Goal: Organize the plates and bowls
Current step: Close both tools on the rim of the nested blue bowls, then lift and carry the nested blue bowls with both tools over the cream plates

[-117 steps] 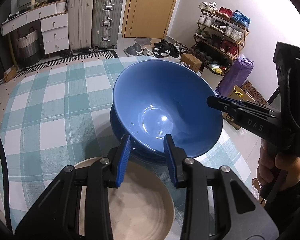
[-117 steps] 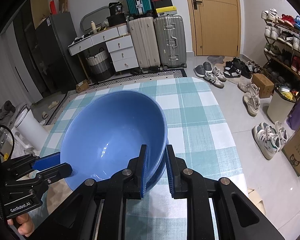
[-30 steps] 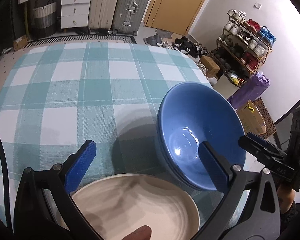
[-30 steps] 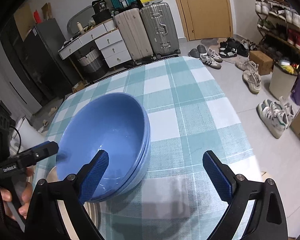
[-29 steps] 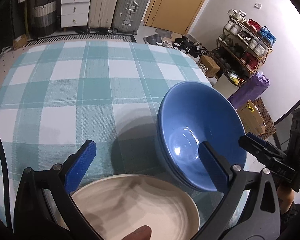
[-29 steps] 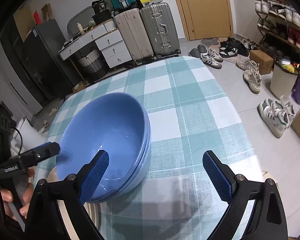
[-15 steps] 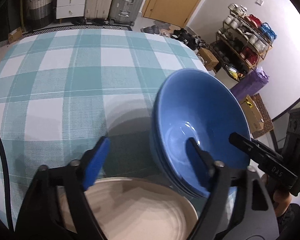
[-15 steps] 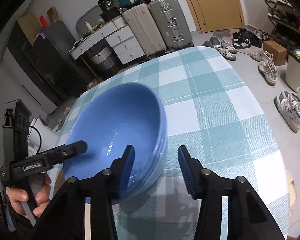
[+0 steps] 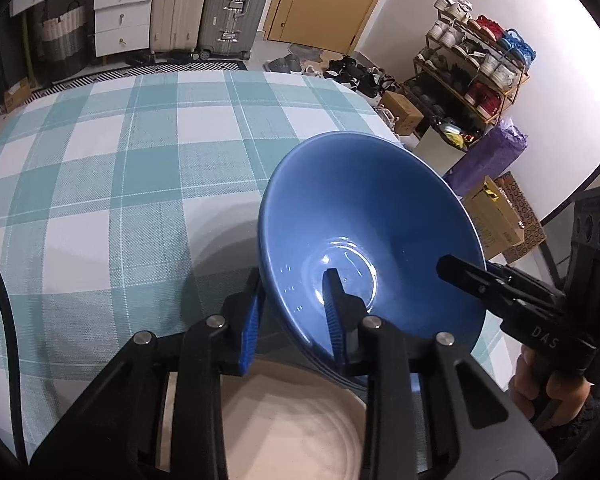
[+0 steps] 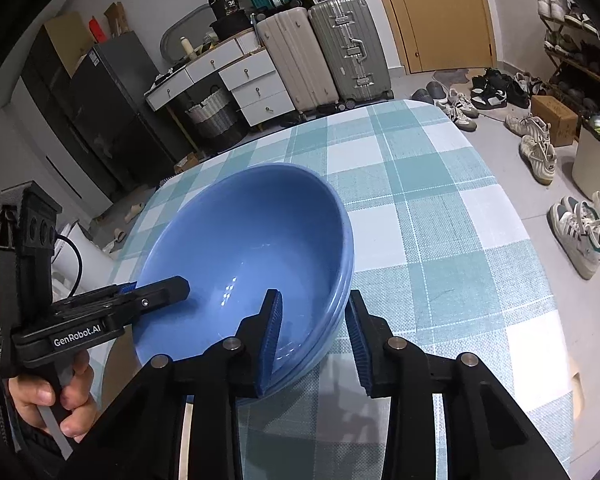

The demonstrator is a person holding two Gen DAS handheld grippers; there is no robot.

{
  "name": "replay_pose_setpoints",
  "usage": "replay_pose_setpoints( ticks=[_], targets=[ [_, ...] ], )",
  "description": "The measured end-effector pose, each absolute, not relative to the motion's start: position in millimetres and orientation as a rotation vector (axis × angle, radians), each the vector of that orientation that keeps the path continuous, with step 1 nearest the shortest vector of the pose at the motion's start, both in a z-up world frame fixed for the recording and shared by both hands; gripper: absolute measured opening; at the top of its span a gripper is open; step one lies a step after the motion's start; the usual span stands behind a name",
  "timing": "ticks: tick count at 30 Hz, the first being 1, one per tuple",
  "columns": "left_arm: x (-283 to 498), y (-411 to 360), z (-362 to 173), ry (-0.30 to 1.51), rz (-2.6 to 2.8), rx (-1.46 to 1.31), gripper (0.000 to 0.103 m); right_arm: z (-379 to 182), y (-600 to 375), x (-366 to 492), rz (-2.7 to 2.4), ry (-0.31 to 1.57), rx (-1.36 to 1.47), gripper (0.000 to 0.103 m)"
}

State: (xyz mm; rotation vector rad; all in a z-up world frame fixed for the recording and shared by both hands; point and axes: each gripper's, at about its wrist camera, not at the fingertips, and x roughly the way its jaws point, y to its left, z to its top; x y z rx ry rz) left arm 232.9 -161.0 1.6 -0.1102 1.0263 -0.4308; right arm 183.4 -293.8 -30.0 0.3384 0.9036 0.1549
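A stack of blue bowls [image 9: 360,208] [image 10: 240,240] stands on the checked tablecloth, its near edge over a beige plate [image 9: 292,432]. My left gripper [image 9: 295,276] straddles the stack's near rim, one finger inside the top bowl and one against the outer wall. Its jaws are closing with the bowl wall between them. My right gripper [image 10: 314,295] straddles the opposite rim in the same way, closing on the stacked rims. Each gripper shows in the other's view: the right gripper [image 9: 452,270] and the left gripper [image 10: 176,286].
The teal and white tablecloth [image 9: 100,160] stretches bare beyond the bowls. The table's edge [image 10: 512,208] drops to a floor with shoes. Suitcases [image 10: 324,48], drawers and a shoe rack [image 9: 472,68] stand farther off. A person's hand [image 10: 40,396] holds the left gripper's handle.
Both grippers went from wide open to narrow, with their jaws now around the bowl stack's rim. The left gripper moved in closer to the bowls.
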Motion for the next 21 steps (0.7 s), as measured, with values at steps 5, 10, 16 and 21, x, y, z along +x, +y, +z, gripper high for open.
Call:
replay_pose_setpoints(
  ticks=[5,10,16,21],
  targets=[
    [227.2,-163.4,5.8,1.019,-0.425,-0.095,0.026,-24.1,-295.3,178.3,0.147,0.893,0.338,0.034],
    [217.9,-165.0,16.9,0.992,-0.424,-0.081,0.026,-15.8,-295.5,172.2,0.145,0.876,0.332,0.034],
    [202.5,-163.5,35.0,0.958,-0.430,-0.071,0.026,0.5,-292.8,159.9,0.146,0.851,0.323,0.034],
    [186.9,-159.7,54.7,0.924,-0.432,-0.066,0.026,18.2,-288.7,147.5,0.148,0.823,0.313,0.034]
  ],
)
